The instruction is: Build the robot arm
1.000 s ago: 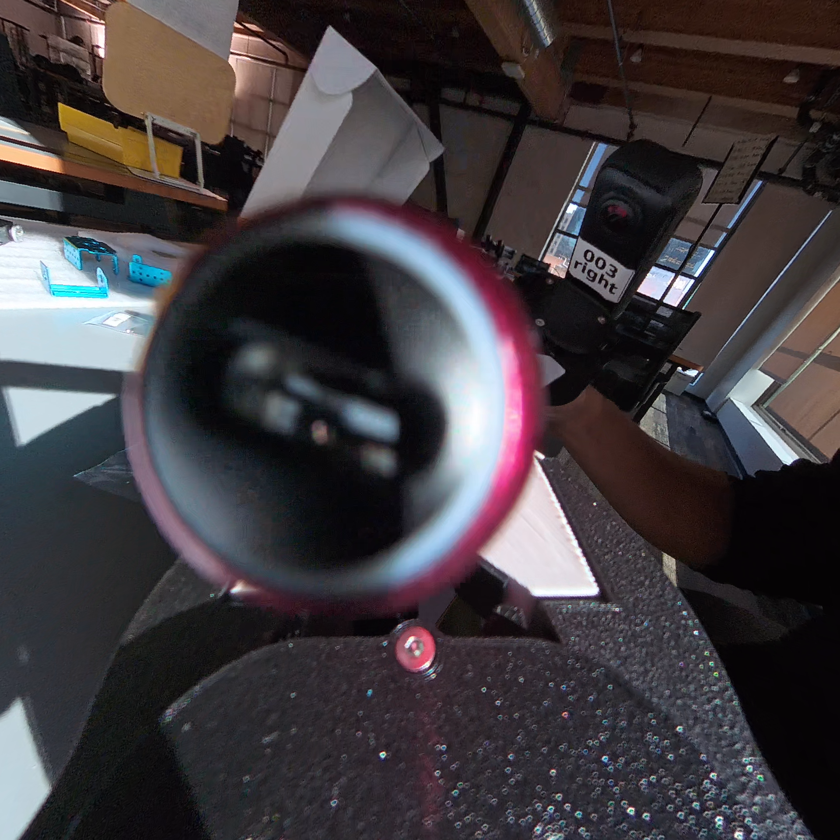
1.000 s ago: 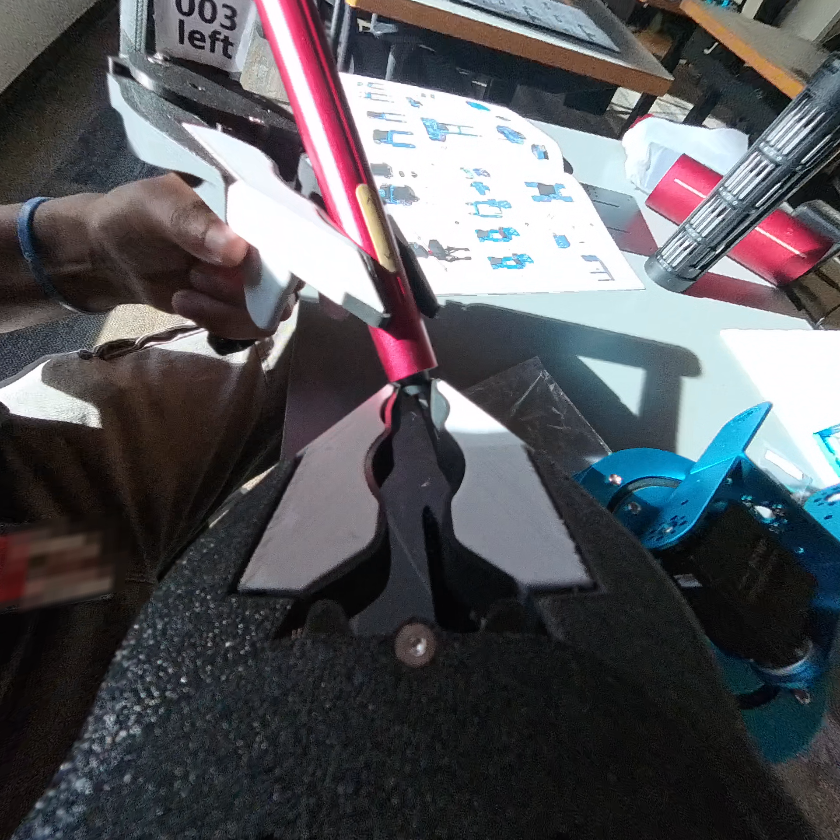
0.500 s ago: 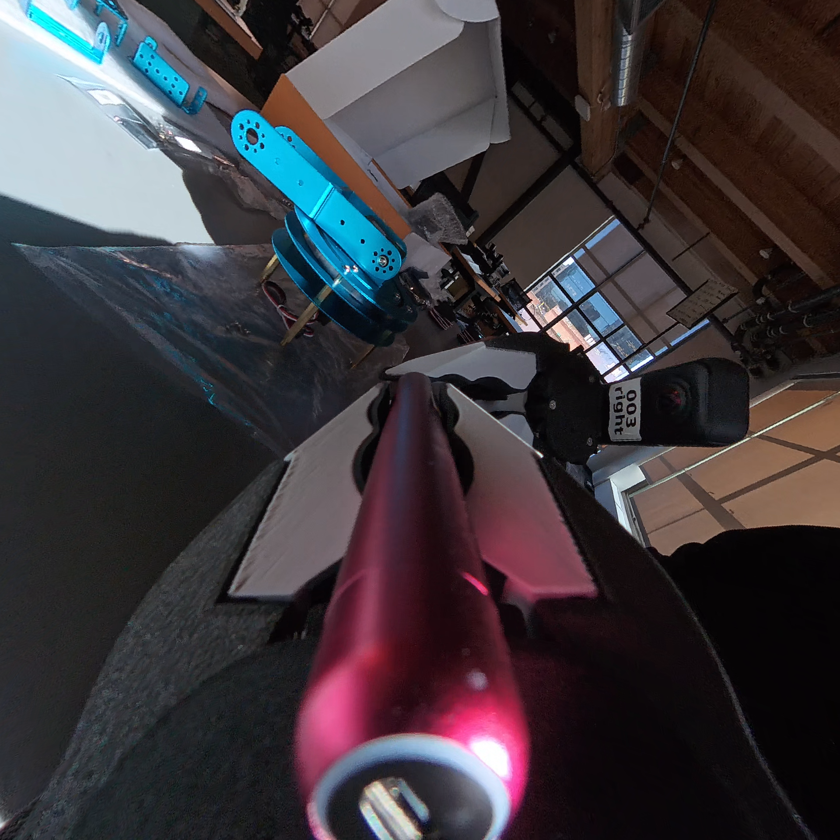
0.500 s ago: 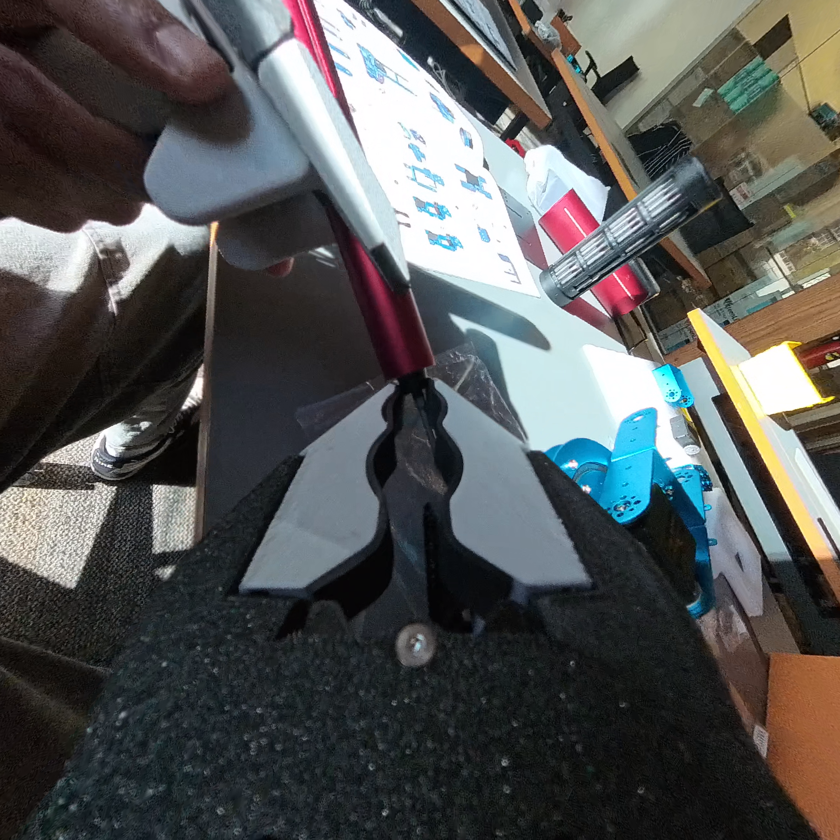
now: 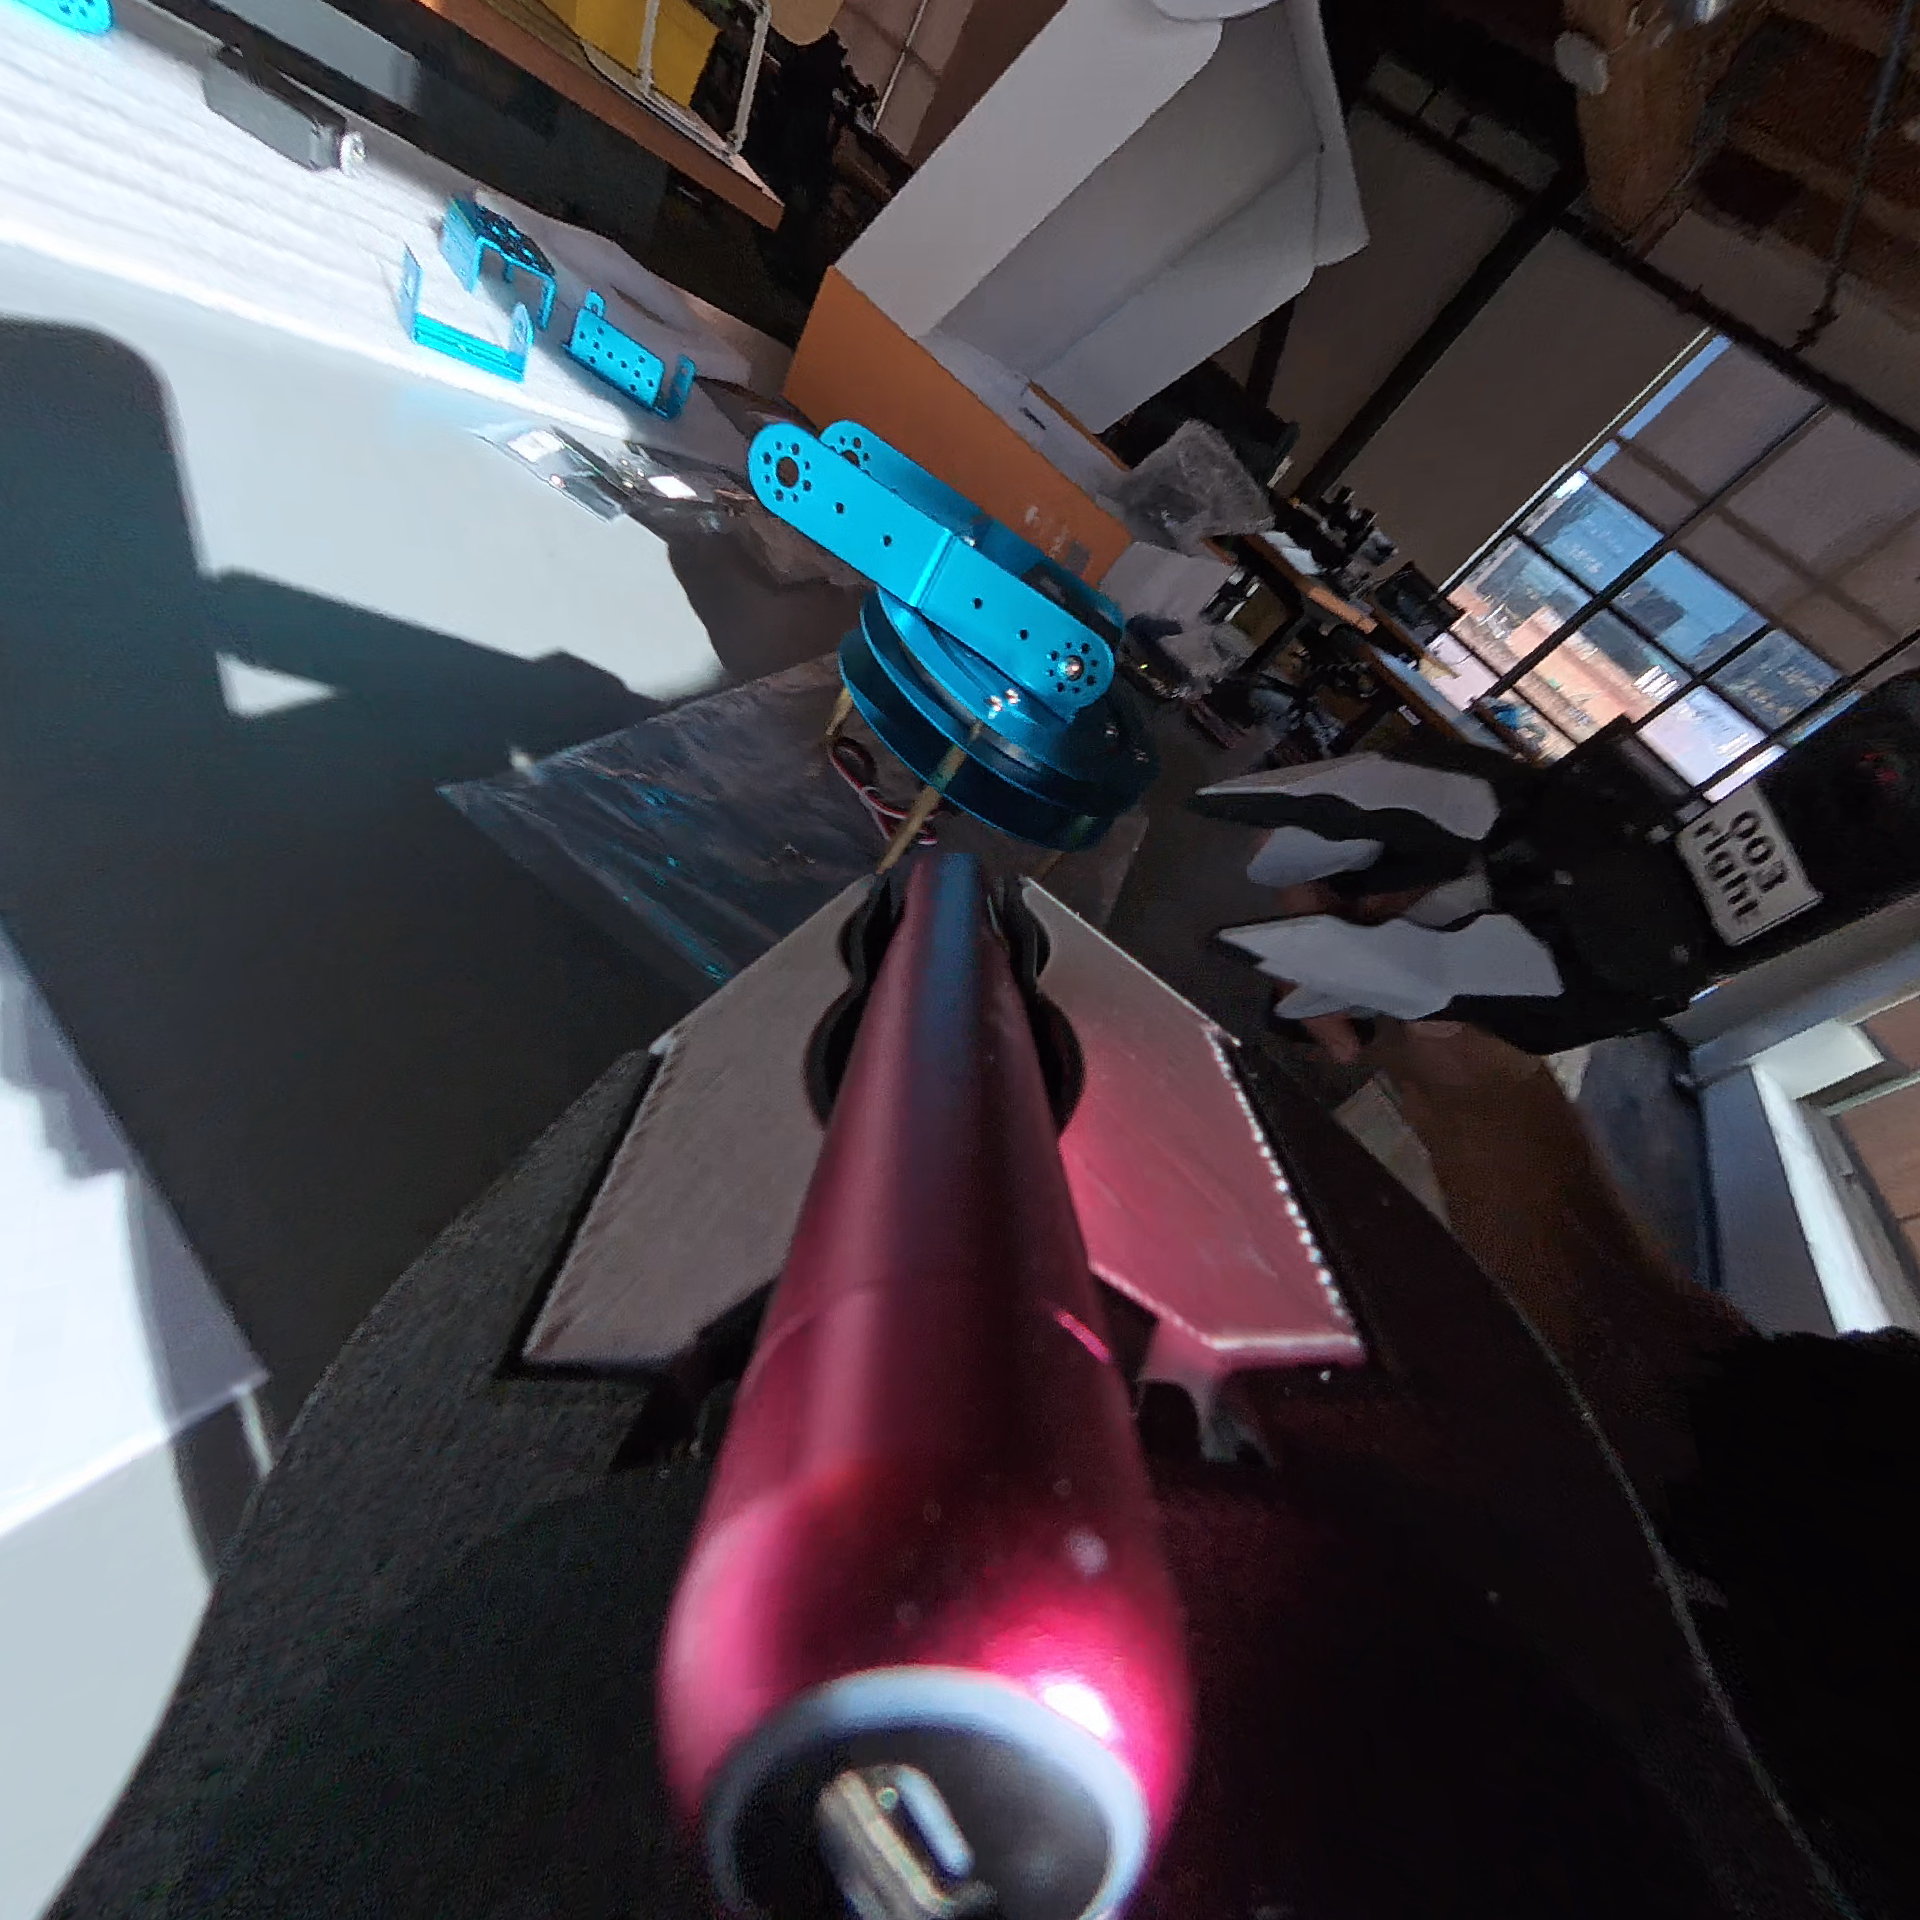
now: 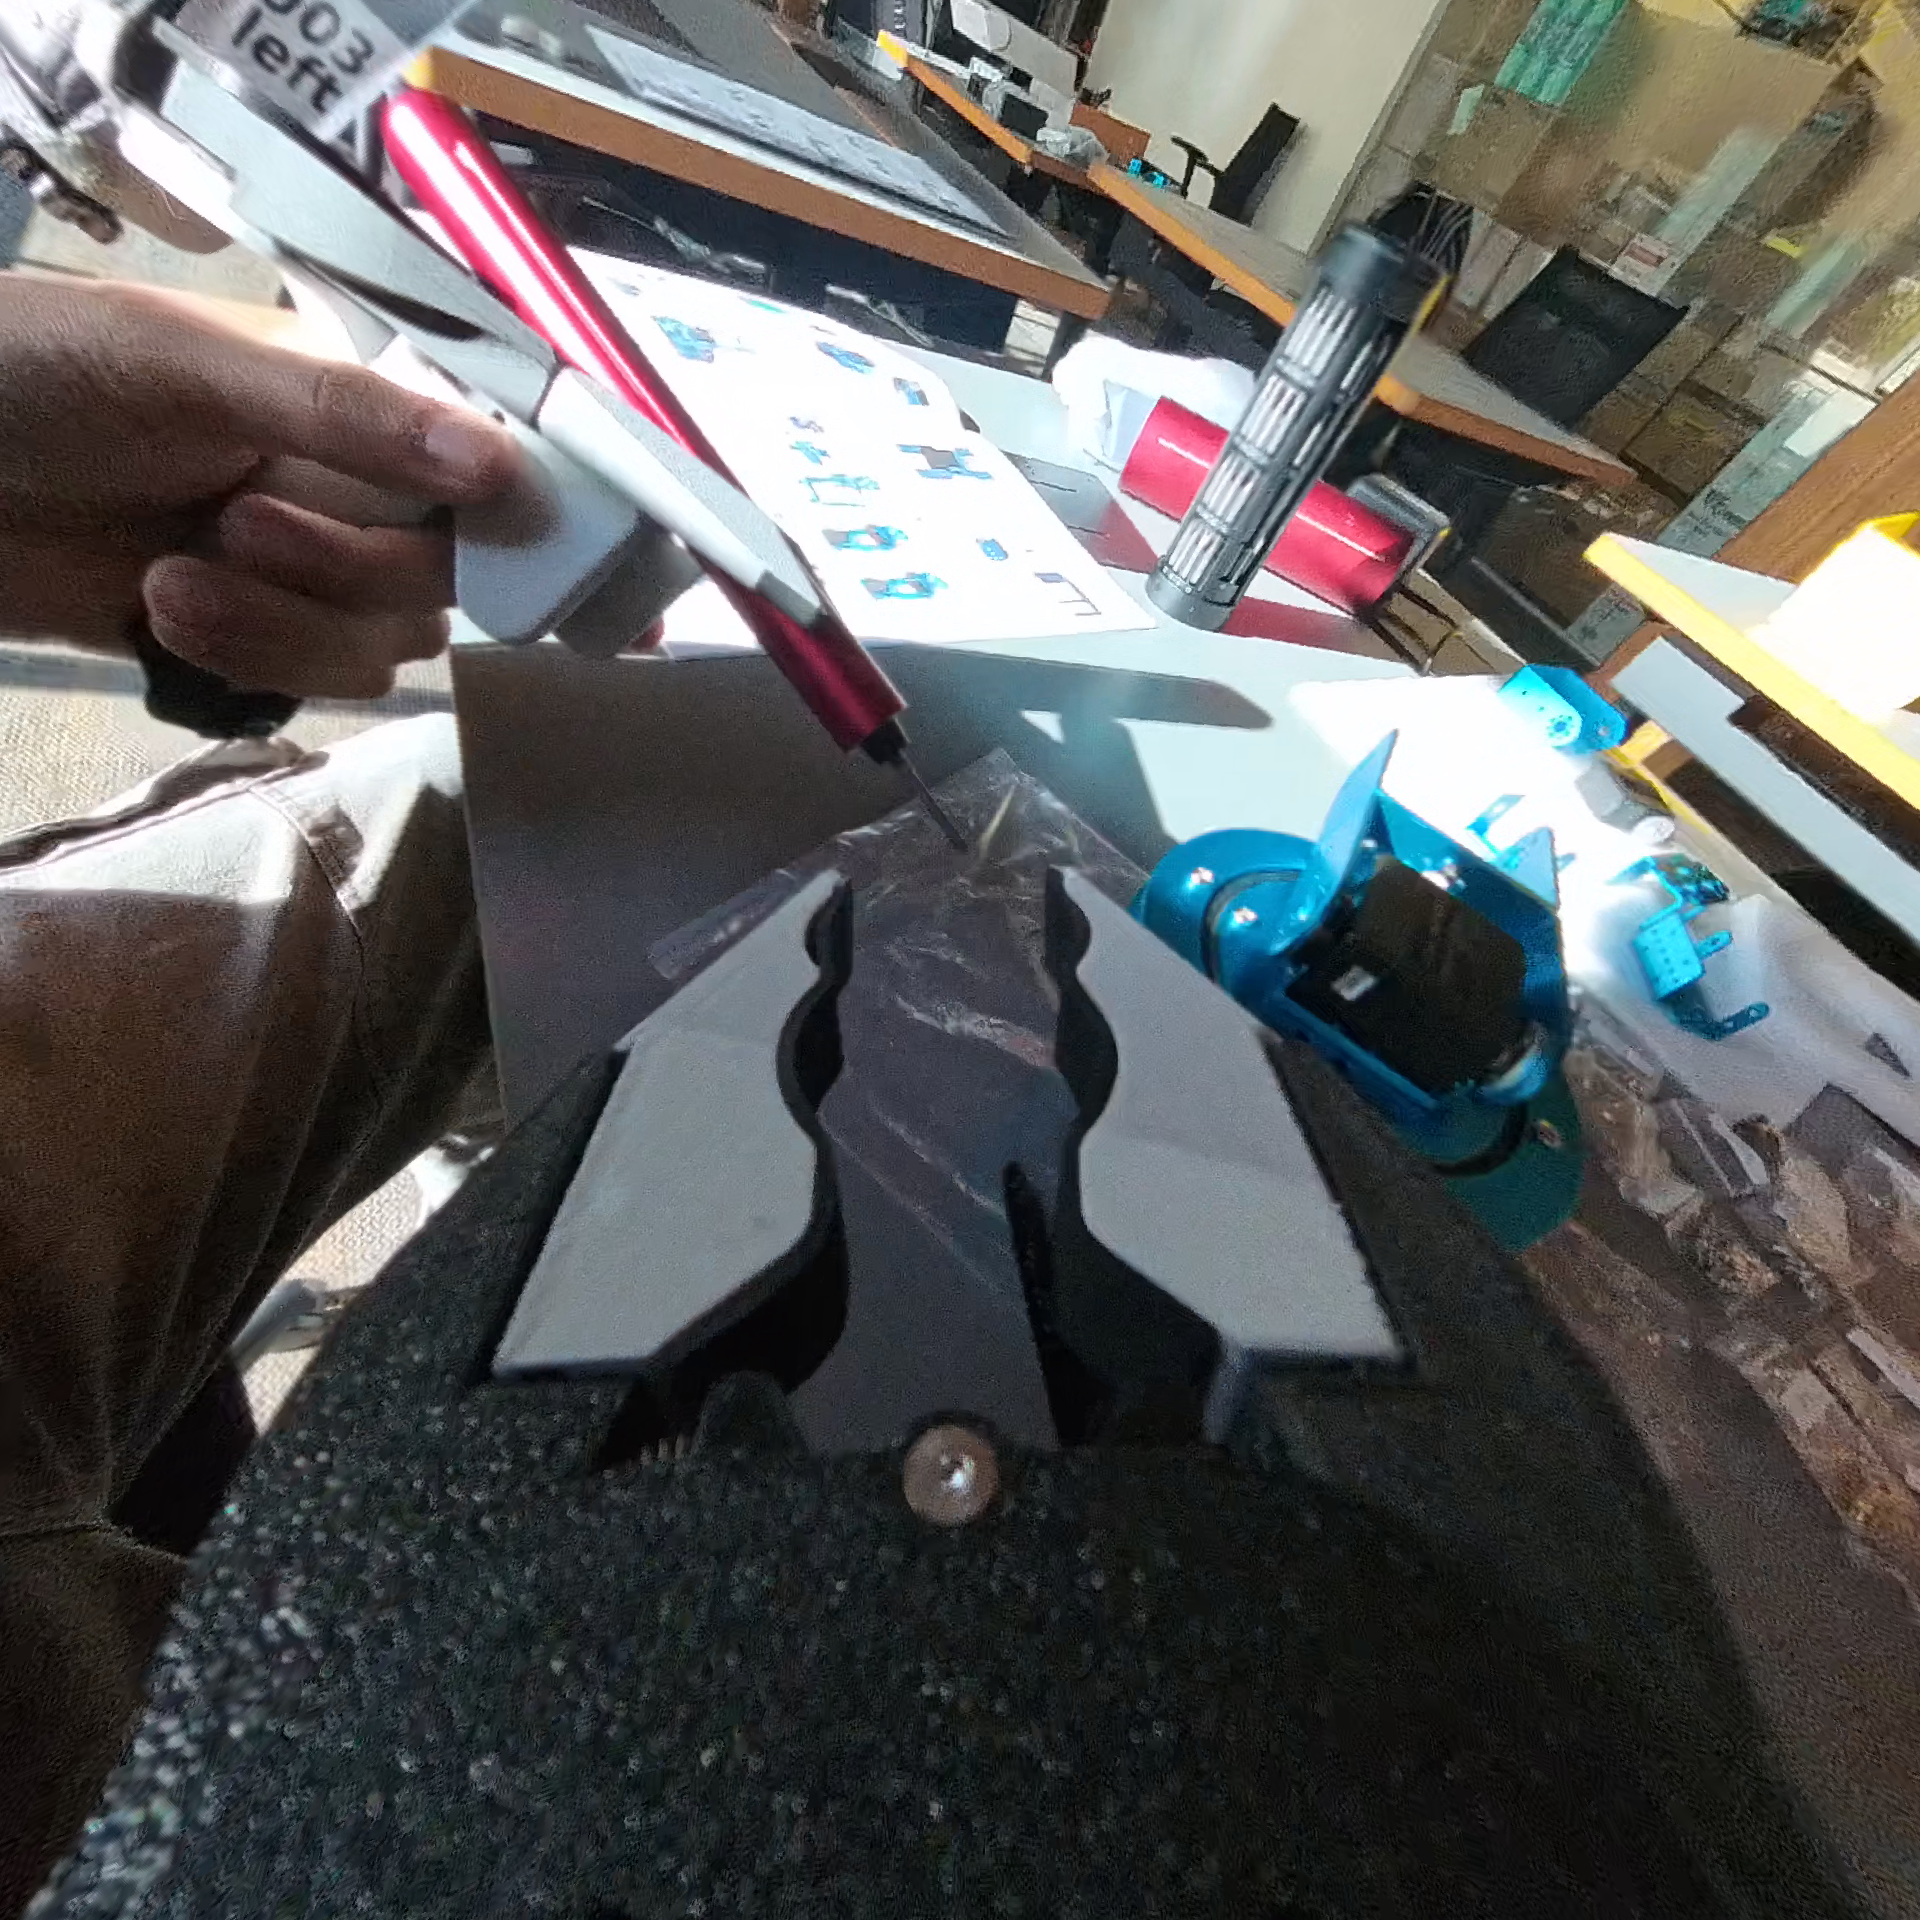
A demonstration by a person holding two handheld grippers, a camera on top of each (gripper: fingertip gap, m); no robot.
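Red screwdriver (image 5: 935,1299) (seemingly clamped)

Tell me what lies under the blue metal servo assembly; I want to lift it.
The blue metal servo assembly stands by the edge of a dark crinkled plastic sheet on the white table. Thin wires hang beneath its round base; its body hides the rest.

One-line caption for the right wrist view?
Right gripper open and empty; left gripper holds red screwdriver near blue servo assembly.
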